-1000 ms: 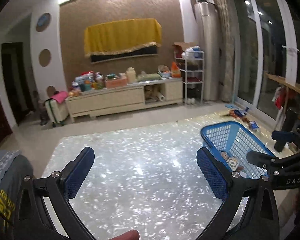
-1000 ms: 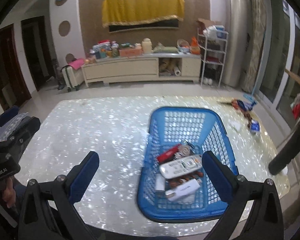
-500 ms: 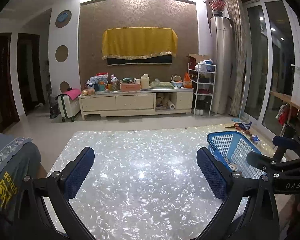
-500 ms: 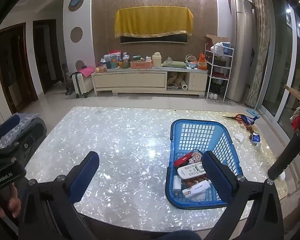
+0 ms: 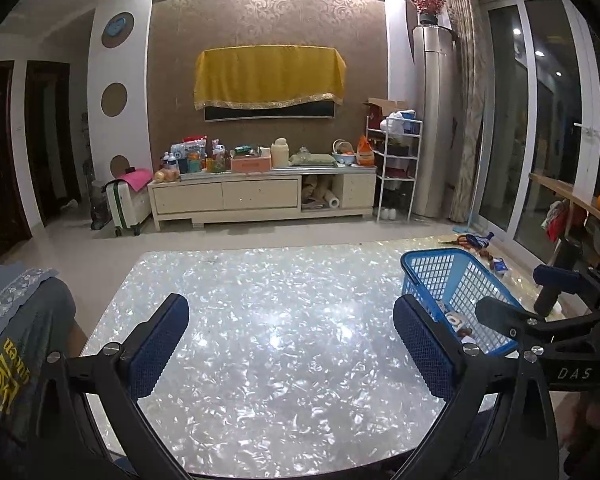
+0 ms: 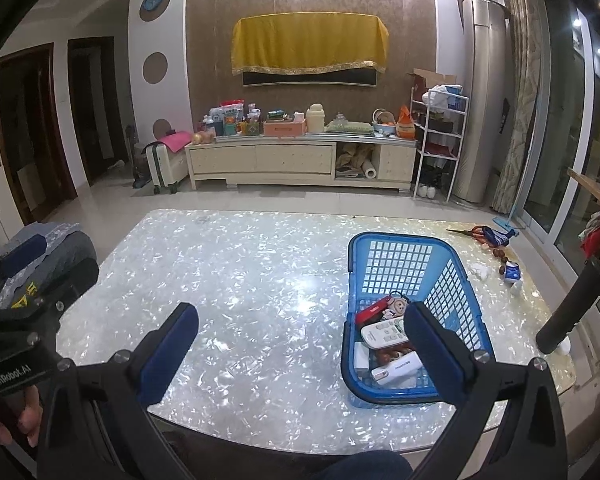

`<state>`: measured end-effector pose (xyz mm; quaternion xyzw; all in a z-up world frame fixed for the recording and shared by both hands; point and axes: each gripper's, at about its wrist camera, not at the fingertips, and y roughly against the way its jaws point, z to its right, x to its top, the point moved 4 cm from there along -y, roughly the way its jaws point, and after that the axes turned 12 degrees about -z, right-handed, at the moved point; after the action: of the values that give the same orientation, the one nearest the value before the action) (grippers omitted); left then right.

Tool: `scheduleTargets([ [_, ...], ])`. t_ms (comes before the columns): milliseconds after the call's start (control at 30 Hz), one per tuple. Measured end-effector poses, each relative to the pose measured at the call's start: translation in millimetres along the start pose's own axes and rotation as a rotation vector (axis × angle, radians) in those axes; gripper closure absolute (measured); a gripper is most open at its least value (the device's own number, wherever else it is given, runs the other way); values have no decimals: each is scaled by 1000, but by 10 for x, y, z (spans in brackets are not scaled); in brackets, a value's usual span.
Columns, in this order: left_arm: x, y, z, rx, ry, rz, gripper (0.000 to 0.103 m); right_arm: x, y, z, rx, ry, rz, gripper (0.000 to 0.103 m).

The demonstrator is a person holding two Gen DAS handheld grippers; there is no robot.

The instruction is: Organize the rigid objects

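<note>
A blue plastic basket (image 6: 396,238) stands on the right part of the shiny pearl-patterned table (image 6: 260,272). Inside it lie a white remote (image 6: 384,332), a red flat item (image 6: 374,310), a white power bank (image 6: 396,368) and a small round doll charm (image 6: 399,306). My right gripper (image 6: 302,354) is open and holds nothing, hovering above the table's near edge left of the basket. My left gripper (image 5: 292,344) is also open with nothing in it, over the table's middle, and the basket (image 5: 452,276) shows to its right.
Orange-handled scissors (image 6: 482,234), dark beads and a small blue-white item (image 6: 512,272) lie at the table's far right edge. A black cylinder (image 6: 572,308) juts in at the right. Grey clothing (image 6: 52,246) sits by the left edge. A low cabinet (image 6: 300,160) stands against the far wall.
Both grippers have drawn back and up from the table. The basket now looks smaller and farther, and more of the room shows. Both jaws have stayed open.
</note>
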<state>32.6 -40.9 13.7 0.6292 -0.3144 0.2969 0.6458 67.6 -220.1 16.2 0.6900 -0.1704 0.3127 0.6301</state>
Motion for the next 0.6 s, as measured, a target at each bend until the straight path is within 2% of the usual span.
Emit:
scheduleTargets([
  [600,-41,17,-87,-5,5,-21,0,-44,33,-60,16,5,1,0],
])
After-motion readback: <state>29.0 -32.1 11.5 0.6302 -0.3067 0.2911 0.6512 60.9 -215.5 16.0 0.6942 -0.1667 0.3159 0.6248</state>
